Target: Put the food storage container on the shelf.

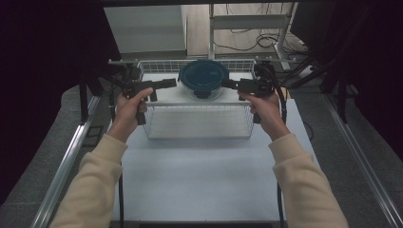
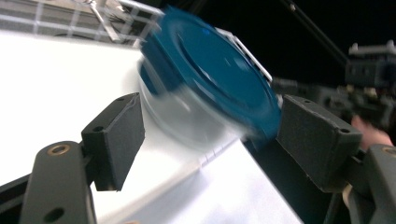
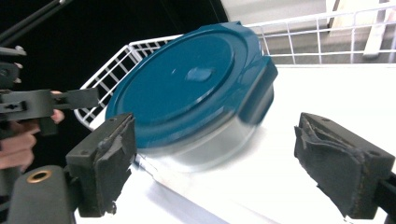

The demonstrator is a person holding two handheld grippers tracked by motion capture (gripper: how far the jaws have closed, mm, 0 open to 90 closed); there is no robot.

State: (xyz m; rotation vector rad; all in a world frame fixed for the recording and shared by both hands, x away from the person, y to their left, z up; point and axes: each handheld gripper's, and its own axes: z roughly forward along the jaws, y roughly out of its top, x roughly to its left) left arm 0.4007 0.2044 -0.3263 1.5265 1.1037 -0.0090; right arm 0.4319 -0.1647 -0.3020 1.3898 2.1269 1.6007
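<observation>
Tools, left [image 1: 175,83] and right [image 1: 224,83], stand spread, flanking the round clear container with dark-teal lid [image 1: 204,77] seated in the white wire basket [image 1: 197,129]; placement appears complete, withdrawal remains.

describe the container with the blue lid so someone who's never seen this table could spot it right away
Start at the white wire basket on the far half of the white table. Inside it, toward the back, sits a round clear container with a dark teal-blue lid, midway between the two black grippers. It is the one coloured, round thing among white wire and white surface.
</observation>
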